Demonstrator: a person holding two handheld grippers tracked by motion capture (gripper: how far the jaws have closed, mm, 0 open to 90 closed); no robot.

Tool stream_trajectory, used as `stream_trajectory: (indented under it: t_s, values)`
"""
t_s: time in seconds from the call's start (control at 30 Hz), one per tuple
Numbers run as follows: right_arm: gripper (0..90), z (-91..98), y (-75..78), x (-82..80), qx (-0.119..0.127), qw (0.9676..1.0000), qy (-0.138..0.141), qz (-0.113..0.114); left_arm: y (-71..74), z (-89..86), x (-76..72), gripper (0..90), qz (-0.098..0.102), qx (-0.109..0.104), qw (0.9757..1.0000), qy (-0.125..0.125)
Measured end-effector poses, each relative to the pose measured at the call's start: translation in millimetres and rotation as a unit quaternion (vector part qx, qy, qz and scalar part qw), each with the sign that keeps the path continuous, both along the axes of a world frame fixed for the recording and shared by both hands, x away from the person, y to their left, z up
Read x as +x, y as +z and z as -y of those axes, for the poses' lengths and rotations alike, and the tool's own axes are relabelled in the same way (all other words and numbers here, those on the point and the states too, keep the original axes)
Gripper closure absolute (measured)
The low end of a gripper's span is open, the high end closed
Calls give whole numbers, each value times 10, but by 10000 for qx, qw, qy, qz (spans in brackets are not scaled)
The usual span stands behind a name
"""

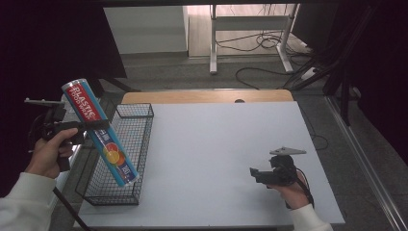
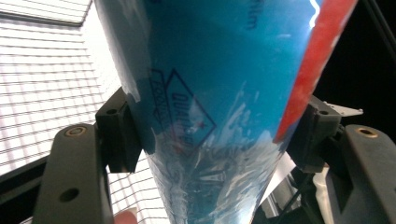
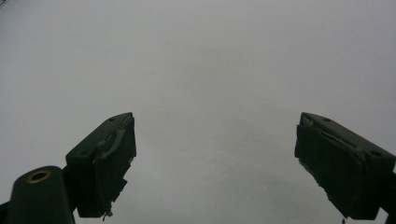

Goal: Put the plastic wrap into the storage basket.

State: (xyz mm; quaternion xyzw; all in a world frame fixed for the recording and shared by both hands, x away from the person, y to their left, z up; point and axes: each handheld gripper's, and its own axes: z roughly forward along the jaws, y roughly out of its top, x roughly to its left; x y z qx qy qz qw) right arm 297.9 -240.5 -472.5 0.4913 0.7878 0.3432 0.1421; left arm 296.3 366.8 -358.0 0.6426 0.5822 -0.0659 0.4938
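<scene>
A long blue cylindrical roll of plastic food wrap with a red label band is held at the left of the high view, tilted, upper end toward upper left, lower end over the black wire mesh basket. It is clamped near mid-length by the left gripper, whose jaws are closed tight on both sides of the roll; in the left gripper view the blue wrapper is seen pressed between the two black pads. The mid-length grip probably keeps the roll balanced, and the tilt likely lines it up with the basket's long opening. Whether the lower end touches the wire cannot be told.

The right gripper is seen at lower right of the high view, low over the white tabletop, jaws spread wide with nothing between them; only bare white surface is seen past its pads. It is likely parked clear of the work.

The basket sits at the table's left edge, its outer side close to the drop-off, so little margin is left there. Open room lies across the centre and right of the tabletop. The basket's top rim is the edge to be cleared by the roll's lower end.
</scene>
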Motion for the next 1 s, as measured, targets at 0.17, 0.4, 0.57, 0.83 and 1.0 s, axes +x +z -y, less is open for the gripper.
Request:
stream_trajectory:
  t_s: [0.17, 0.4, 0.57, 0.83, 1.0]
  values:
    - [126, -15, -18, 4, -20, 10000, 28, -26, -56, -90, -2, 318, -46, 159, 9998, 75]
    - [126, -16, -21, 14, -17, 10000, -2, -26, -235, -135, 52, 318, -251, 400, 9988, 154]
    - [125, -10, -24, 15, -27, 10000, 6, -27, -364, -89, 96, 318, -406, 597, 9973, 116]
    - [125, 0, -28, 18, -18, 10000, -31, -25, -544, -5, 163, 318, -599, 788, 9950, 90]
    - [125, 0, -31, 21, -31, 10000, -37, -35, -639, 61, 211, 318, -686, 836, 9941, 74]
